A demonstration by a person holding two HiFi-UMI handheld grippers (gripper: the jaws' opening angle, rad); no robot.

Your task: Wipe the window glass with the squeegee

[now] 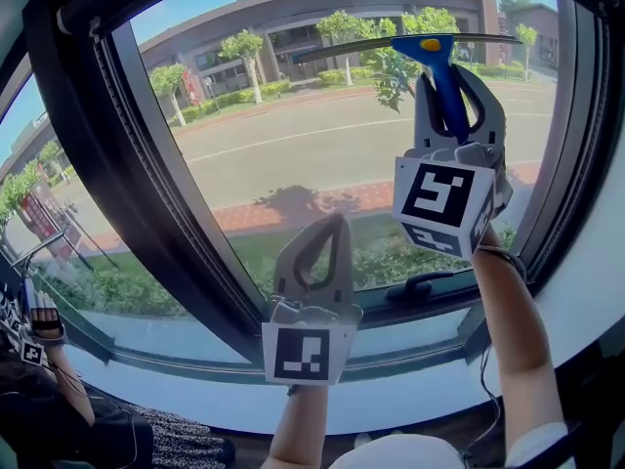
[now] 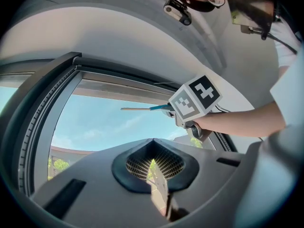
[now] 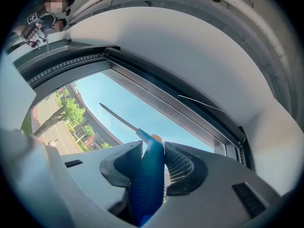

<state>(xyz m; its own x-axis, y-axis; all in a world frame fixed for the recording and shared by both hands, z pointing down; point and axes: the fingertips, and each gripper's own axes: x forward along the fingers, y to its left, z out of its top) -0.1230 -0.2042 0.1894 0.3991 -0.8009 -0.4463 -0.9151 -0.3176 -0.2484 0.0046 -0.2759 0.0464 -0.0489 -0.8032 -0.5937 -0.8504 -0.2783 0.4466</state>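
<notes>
The squeegee has a blue handle (image 1: 447,91) and a long thin blade (image 1: 391,45) that lies level against the upper part of the window glass (image 1: 293,145). My right gripper (image 1: 451,78) is shut on that handle, held high at the right of the pane. In the right gripper view the handle (image 3: 147,184) fills the gap between the jaws and the blade (image 3: 118,118) points up and left. My left gripper (image 1: 327,231) hangs lower, in front of the bottom of the glass, jaws shut with nothing in them (image 2: 154,164). From there the squeegee (image 2: 142,109) shows against the sky.
A dark window frame (image 1: 146,193) slants down the left side. A black window handle (image 1: 420,286) sits on the lower frame rail, above the white sill (image 1: 410,410). Another person's arm with a marker cube (image 1: 39,335) is at the lower left.
</notes>
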